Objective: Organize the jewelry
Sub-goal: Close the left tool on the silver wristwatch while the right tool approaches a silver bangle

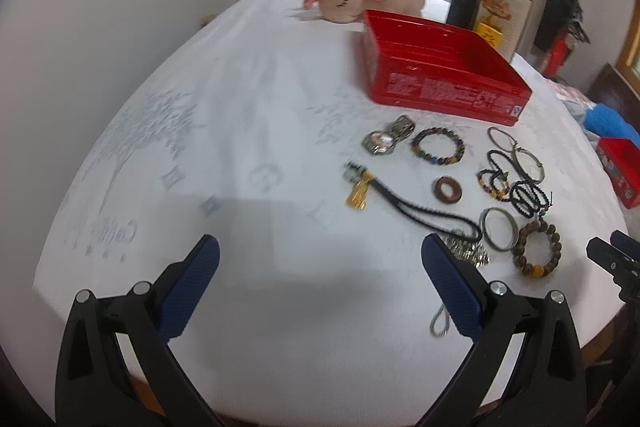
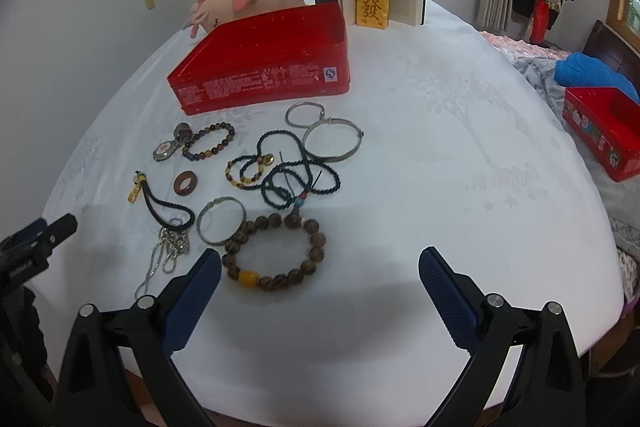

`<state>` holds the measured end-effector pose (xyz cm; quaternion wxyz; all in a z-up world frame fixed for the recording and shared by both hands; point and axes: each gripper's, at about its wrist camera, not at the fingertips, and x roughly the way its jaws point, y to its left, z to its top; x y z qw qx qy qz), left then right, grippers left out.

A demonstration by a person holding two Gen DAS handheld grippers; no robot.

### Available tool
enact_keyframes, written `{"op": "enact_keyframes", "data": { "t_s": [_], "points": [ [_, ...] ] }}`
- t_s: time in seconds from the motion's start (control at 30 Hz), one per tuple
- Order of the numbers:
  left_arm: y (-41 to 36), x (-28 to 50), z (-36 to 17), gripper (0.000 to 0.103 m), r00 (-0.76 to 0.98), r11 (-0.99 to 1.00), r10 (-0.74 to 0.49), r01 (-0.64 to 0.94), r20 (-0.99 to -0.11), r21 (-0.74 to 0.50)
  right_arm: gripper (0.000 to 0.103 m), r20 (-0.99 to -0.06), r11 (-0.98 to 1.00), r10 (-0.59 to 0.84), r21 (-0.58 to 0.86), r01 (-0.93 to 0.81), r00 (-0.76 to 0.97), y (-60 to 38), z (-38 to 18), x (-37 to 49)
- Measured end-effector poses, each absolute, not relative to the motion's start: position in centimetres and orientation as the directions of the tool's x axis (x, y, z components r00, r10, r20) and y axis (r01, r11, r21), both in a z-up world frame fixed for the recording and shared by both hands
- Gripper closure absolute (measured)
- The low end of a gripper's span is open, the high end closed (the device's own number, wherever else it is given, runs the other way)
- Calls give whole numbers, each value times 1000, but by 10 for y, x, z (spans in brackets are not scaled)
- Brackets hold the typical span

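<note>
White patterned cloth covers the counter (image 2: 440, 155), jewelry spread in front of a red tin (image 2: 264, 63).

We hold the left hand-held gripper (image 1: 320, 267) with its blue pads wide apart over bare cloth, a silver chain (image 1: 466, 251) just beside its right pad. Our right hand-held gripper (image 2: 320, 271) is likewise spread and empty, its left pad just beside the wooden bead bracelet (image 2: 276, 251). Farther back lie a dark bead necklace (image 2: 296, 171), silver bangles (image 2: 332, 141) and a watch (image 2: 166, 147), near the open tin.

Red tin box (image 2: 264, 67) with white print; white desk (image 2: 440, 167) cloth, grey tree pattern; brown bead bracelet (image 2: 276, 251), one yellow bead.
</note>
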<state>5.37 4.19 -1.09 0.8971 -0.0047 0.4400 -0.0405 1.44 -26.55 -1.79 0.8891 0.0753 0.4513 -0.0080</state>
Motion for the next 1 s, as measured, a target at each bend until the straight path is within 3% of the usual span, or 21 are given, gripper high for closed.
{"op": "enact_keyframes", "data": {
  "t_s": [0.63, 0.8, 0.93, 1.0],
  "points": [
    [-3, 190, -52, 4, 389, 908, -238, 415, -890, -61, 5, -844, 972, 191, 235, 25, 502, -289, -33, 85],
    [-7, 206, -63, 8, 365, 901, -217, 433, -906, -41, 5, -849, 971, 191, 237, 33, 493, -294, -39, 102],
    [-8, 219, -74, 25, 331, 894, -214, 446, -919, -47, 5, -855, 971, 189, 235, 36, 483, -295, -43, 113],
    [-9, 222, -76, 25, 339, 892, -218, 450, -915, -46, 5, -857, 972, 189, 233, 33, 479, -294, -45, 117]
  ]
}}
